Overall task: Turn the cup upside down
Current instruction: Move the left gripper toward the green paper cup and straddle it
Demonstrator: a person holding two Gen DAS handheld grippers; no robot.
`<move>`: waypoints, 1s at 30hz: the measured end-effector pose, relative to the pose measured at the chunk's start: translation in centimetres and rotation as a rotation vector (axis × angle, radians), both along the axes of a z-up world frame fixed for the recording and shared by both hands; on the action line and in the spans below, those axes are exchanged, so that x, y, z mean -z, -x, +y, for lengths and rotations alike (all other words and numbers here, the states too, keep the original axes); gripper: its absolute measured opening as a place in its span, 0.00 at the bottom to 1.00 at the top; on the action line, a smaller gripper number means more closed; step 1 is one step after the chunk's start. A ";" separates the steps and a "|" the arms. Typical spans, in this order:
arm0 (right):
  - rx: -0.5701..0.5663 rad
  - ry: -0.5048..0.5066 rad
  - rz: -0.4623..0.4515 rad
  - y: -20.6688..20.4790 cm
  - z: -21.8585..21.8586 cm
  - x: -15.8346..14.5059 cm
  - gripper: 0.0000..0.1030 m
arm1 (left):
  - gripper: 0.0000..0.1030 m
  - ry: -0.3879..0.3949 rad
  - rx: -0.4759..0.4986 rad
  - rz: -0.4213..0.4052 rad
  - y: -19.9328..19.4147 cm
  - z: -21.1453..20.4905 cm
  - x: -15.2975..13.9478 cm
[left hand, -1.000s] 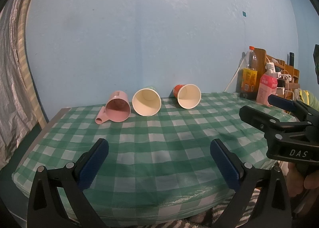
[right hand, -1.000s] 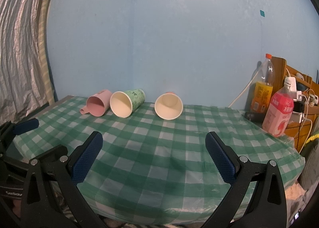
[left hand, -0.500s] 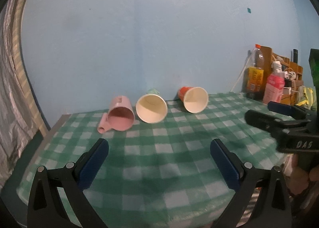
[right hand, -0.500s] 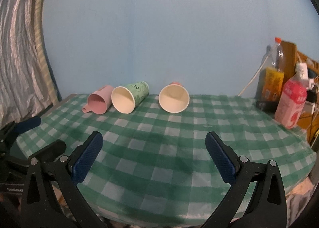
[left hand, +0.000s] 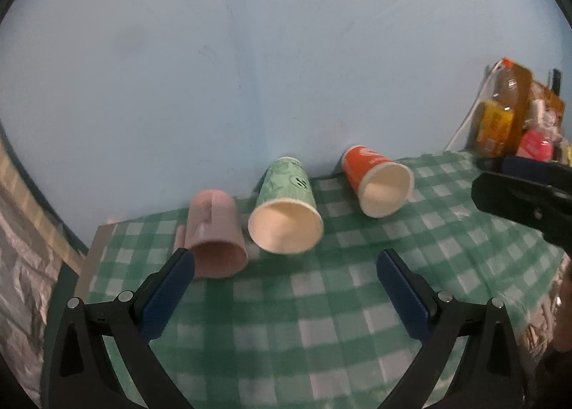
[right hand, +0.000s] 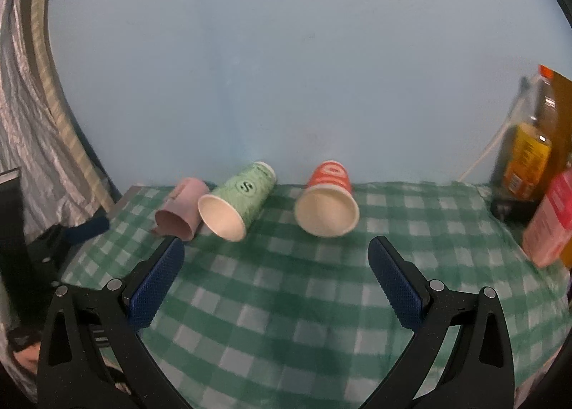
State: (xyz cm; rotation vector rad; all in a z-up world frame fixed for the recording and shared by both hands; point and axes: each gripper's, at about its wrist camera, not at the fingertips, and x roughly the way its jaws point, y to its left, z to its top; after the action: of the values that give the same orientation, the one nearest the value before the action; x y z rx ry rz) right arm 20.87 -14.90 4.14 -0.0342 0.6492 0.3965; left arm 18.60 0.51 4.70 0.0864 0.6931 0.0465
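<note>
Closing in: both grippers, left gripper and right gripper, now nearer cups, jaws apart, empty. Green cup, orange cup, pink mug lying sideways on desk; grasp next.

Checked tablecloth; orange-label bottle, pink bottle right.

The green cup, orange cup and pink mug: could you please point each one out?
green cup (left hand: 287, 184), left wrist view, patterned side wall.
orange cup (right hand: 330, 176), right wrist view, printed side wall.
pink mug (left hand: 214, 218), left wrist view, outer wall.
</note>
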 end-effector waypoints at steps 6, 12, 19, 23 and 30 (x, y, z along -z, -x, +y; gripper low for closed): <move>-0.019 0.041 0.122 -5.4 1.6 -0.7 0.98 | 1.00 0.012 -0.038 0.083 -5.0 0.0 0.0; -0.020 0.060 0.267 -10.8 2.2 0.3 0.98 | 1.00 0.025 -0.054 0.171 -9.5 -0.3 1.2; 0.042 0.042 0.411 -15.5 2.1 2.4 0.98 | 1.00 0.042 -0.072 0.249 -13.8 -0.3 3.9; 0.069 0.041 0.439 -16.3 1.7 3.5 0.98 | 1.00 0.020 -0.107 0.281 -15.6 -0.3 5.0; 0.072 0.050 0.460 -16.9 1.6 4.6 0.98 | 0.98 0.111 -0.128 0.362 -18.0 1.1 7.0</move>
State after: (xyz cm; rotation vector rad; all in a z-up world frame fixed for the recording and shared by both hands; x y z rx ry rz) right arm 37.74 -13.32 -0.49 0.0340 1.1111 0.3192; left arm 36.59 1.62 -2.30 -0.0588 1.0613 0.1170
